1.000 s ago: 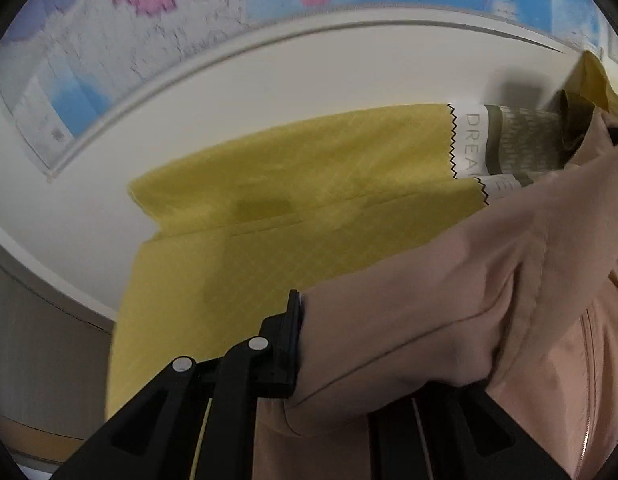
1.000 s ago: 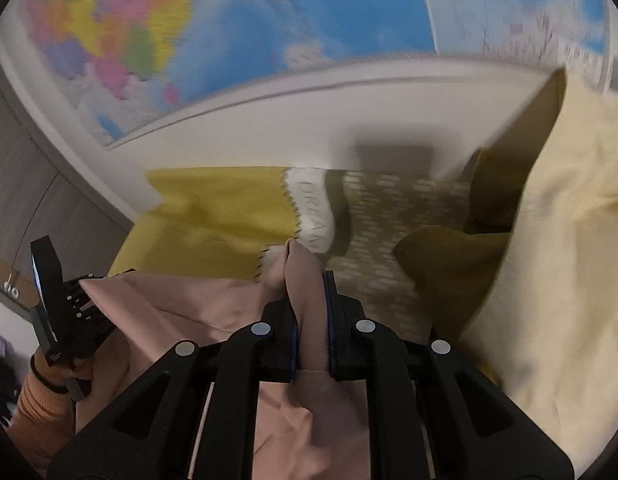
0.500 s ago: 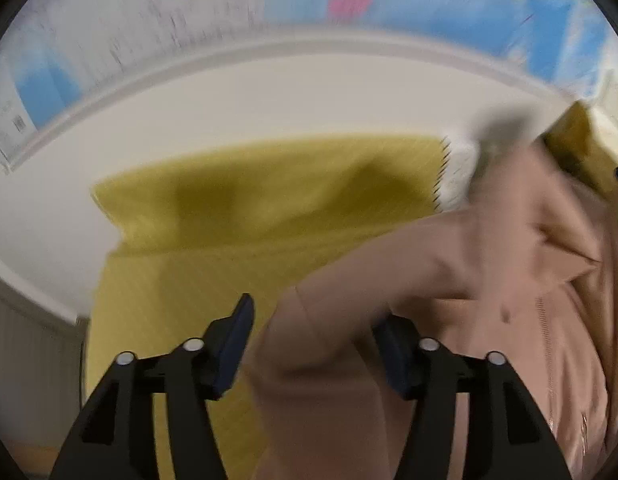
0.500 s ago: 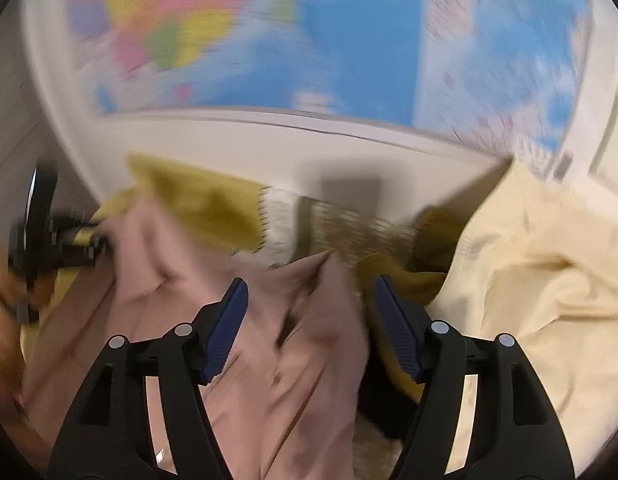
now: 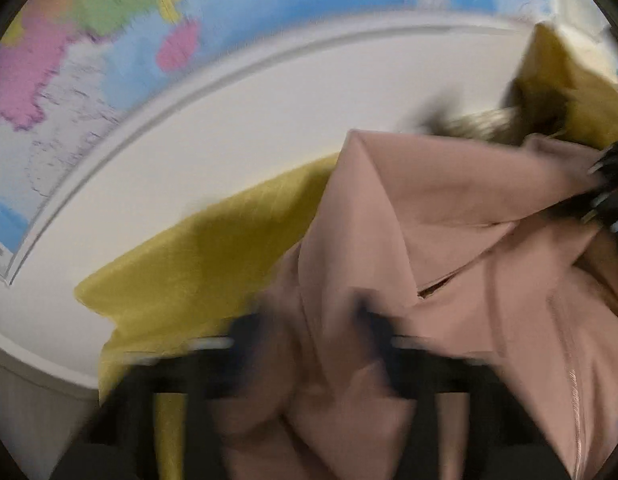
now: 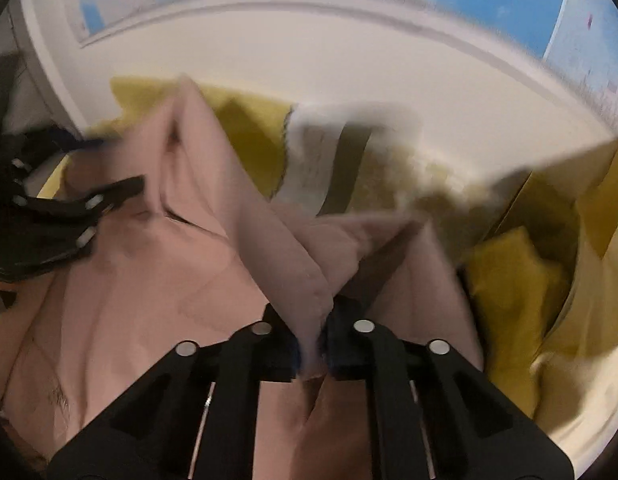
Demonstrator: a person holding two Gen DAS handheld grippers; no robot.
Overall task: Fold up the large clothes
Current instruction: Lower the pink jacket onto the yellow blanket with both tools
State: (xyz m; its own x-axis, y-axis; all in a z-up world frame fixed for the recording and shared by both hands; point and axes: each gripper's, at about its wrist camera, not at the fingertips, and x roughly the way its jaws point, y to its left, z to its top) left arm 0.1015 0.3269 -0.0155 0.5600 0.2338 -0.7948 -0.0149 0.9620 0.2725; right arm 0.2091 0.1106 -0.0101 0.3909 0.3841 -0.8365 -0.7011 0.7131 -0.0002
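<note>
1. Table (image 5: 237, 152), white, is carrying the whole pile; map (image 5: 109, 40) is hanging on the far wall.
2. Yellow cloth (image 5: 197, 264) is lying flat on the left, under the rest.
3. Pink jacket (image 6: 157, 280) is lying bunched on it, near side.
4. Right gripper (image 6: 311, 344) has just been closing; it is pinching a jacket fold.
5. Left gripper (image 5: 313, 344), blurred, has just been closing, with the jacket between its jaws.

Colourful wall map (image 5: 109, 20), white table surface (image 5: 237, 152), grey cabinet front (image 5: 25, 412)
</note>
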